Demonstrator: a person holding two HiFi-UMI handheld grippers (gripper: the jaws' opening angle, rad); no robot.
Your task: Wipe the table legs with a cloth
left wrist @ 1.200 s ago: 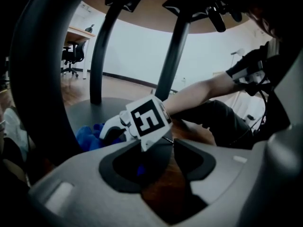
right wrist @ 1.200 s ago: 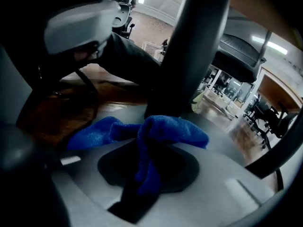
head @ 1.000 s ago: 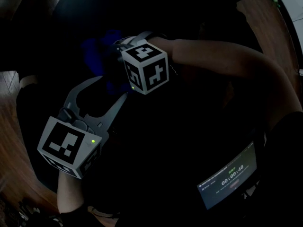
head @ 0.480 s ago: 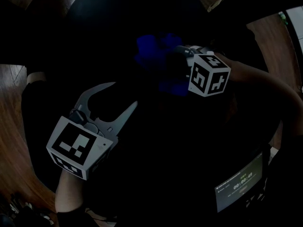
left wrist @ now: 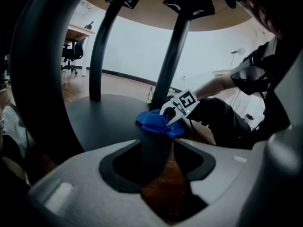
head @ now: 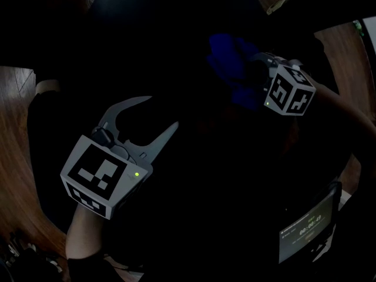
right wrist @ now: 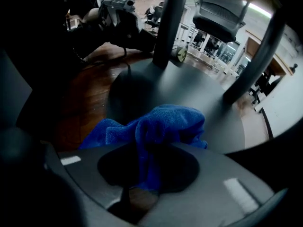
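1. Blue cloth (head: 232,69) is bunched up in the right gripper (head: 254,69), whose jaws are closed on a fold of it; the loose part spills out past the tips
2. Seen from the right gripper view, the cloth (right wrist: 156,126) hangs above the dark round base (right wrist: 199,89) of the table, close to its edge; whether it touches the base I cannot tell
3. Two dark table legs (right wrist: 166,27) (right wrist: 253,60) rise from that base beyond the cloth, and the cloth is clear of both of them
4. The left gripper (head: 154,115) is low at the left of the head view with its jaws standing well apart and gripping nothing
5. In the left gripper view a dark upright shape (left wrist: 156,148) sits in the gap between the jaws, narrower than the gap, with wooden floor (left wrist: 182,169) showing beside it; what this shape is I cannot make out
6. Farther off in that same view the right gripper (left wrist: 173,110) and the cloth (left wrist: 156,119) lie past the dark shape, just in front of one slanting leg (left wrist: 173,56)
7. The underside of the table top (left wrist: 156,8) is wood-coloured
8. A small lit screen (head: 305,231) glows at the lower right of the head view
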